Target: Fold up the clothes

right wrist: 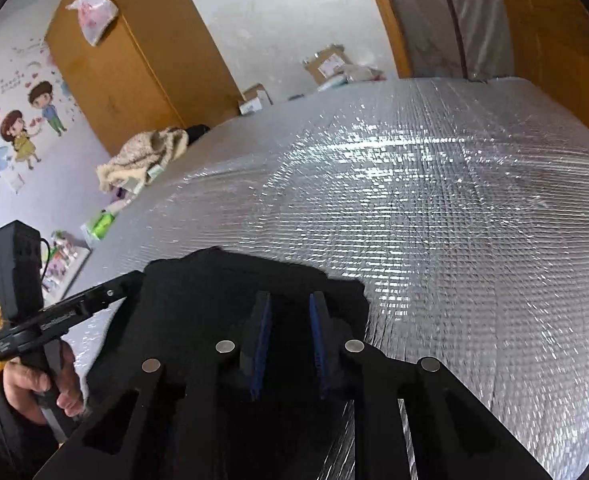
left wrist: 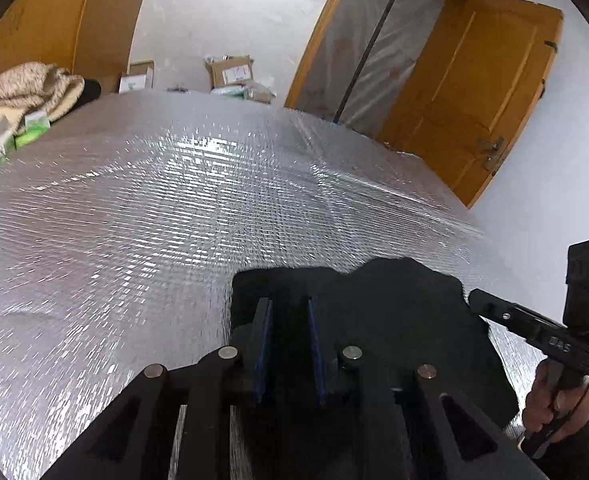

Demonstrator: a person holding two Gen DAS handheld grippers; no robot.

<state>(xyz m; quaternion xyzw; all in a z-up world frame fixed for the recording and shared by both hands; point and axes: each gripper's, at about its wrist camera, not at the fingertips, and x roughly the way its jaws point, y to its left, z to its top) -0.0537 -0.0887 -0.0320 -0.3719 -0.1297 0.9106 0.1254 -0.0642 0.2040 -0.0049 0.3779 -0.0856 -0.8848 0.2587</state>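
Black garment (left wrist: 394, 320) at near edge of silver foil-covered surface (left wrist: 174, 208), left gripper (left wrist: 290, 320) and right gripper (right wrist: 290, 316) each with jaws slightly apart, grip on the dark cloth unclear, beige fleece (left wrist: 26, 88) far left

A silver quilted foil sheet (left wrist: 142, 216) fills mid-frame; a beige fleece blanket (left wrist: 26, 88) lies upper left beside green packets (left wrist: 30, 130). Cardboard boxes (left wrist: 230, 72) sit top centre, a wooden door (left wrist: 474, 92) upper right, cartoon wall stickers (right wrist: 26, 124) left
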